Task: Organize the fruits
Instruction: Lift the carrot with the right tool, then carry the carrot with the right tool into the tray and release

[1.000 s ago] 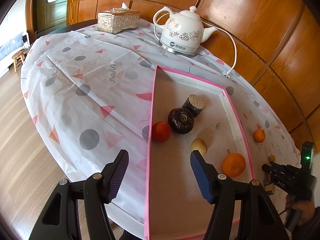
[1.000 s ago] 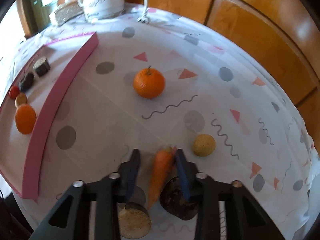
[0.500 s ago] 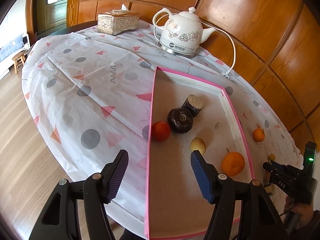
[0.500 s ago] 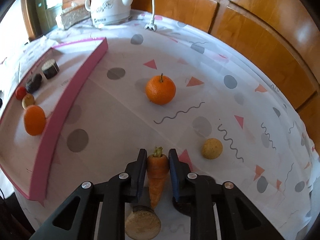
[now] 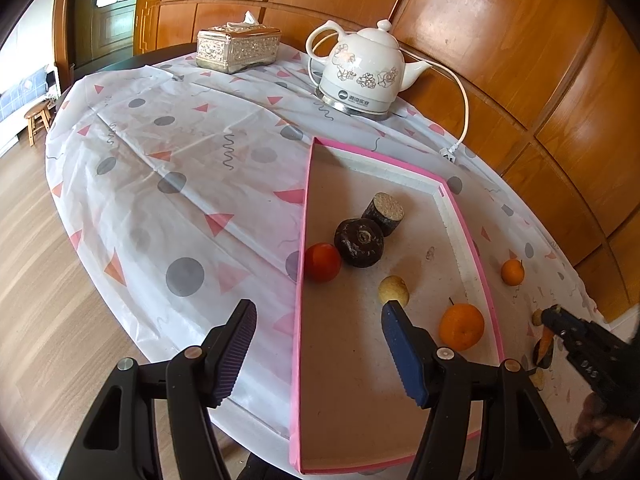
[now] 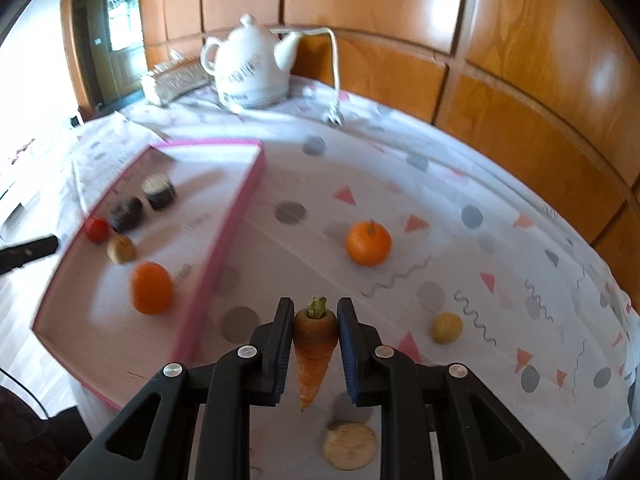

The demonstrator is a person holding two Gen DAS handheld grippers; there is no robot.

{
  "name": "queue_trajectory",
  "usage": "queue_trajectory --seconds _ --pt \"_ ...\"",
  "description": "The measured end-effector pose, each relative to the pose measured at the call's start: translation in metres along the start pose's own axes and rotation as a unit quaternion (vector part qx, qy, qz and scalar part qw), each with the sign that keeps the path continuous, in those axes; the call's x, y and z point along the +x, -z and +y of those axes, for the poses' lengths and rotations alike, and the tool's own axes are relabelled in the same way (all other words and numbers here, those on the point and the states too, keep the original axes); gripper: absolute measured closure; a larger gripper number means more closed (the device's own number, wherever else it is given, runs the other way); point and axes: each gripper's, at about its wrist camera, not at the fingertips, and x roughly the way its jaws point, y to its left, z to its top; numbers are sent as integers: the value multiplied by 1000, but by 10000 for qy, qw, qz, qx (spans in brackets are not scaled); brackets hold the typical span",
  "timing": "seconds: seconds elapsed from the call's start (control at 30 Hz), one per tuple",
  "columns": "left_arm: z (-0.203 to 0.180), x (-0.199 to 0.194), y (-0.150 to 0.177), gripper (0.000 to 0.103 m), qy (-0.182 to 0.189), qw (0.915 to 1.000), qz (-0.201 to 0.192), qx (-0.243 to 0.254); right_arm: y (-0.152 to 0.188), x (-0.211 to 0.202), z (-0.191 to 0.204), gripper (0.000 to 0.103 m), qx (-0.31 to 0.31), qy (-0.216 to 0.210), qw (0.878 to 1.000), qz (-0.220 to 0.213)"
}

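Right gripper (image 6: 314, 326): its two fingers were closed on a carrot (image 6: 314, 344), held by its thick top end with the green stub pointing away and the tip hanging toward the camera, above the tablecloth.
Left gripper (image 5: 316, 340): its fingers stood wide apart and held nothing, hovering over the near left edge of the tray.
Tray (image 5: 301, 280): a shallow pink-rimmed tray lay on the tablecloth, to the left of the right gripper.
Fruits in the tray: a red fruit (image 5: 322, 262) lay against the left rim, touching a dark round fruit (image 5: 359, 242); a dark cut cylinder (image 5: 383, 214) lay just beyond it; a small pale fruit (image 5: 394, 290) and an orange (image 5: 461, 327) lay nearer, the orange close to the right rim.
Fruits outside the tray: a second orange (image 6: 368, 243) sat on the cloth, far of the right gripper; a small yellow fruit (image 6: 447, 327) lay to its right; a round pale-topped piece (image 6: 350, 445) lay just below the carrot's tip.
Tablecloth (image 5: 160, 184): white, printed with grey dots, pink triangles and squiggles.
Far end of the table: a white floral kettle (image 5: 362, 76) with a cord, and a silver tissue box (image 5: 238, 48) to its left.
Background: wooden wall panels (image 5: 520, 40).
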Motion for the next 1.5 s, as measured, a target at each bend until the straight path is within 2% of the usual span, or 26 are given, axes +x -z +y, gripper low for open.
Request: queue_trajectory --seconds 0.13,0.3,0.43,0.67,0.83,0.97,1.1,1.2,1.5 --pt "2 0 0 37 16 10000 -7 -48 -11 -16 14 81 3 -294 9993 -212" --pt "4 -2 -1 37 27 10000 -35 -82 -21 -26 38 81 1 -868 9956 -338" --pt "5 -2 -1 37 24 9999 -36 -108 -28 -21 64 81 -7 -1252 9918 -264" --pt "8 1 -1 37 17 9999 12 -130 -24 7 109 81 -321 -1546 9874 93" --pt "10 3 -1 37 12 9999 30 -153 -18 23 131 81 -507 -1658 9844 305" --pt "11 3 -1 37 12 9999 36 -152 -12 37 137 81 -599 -1542 9848 535" --pt "11 4 -1 37 10 9999 64 -148 -11 36 137 80 -628 -1553 9845 529" --pt "10 4 -1 37 5 9999 52 -125 -11 35 137 75 -614 -1538 9847 535" --pt "8 1 -1 37 0 10000 -1 -78 -9 17 133 75 -459 -1455 9879 282"
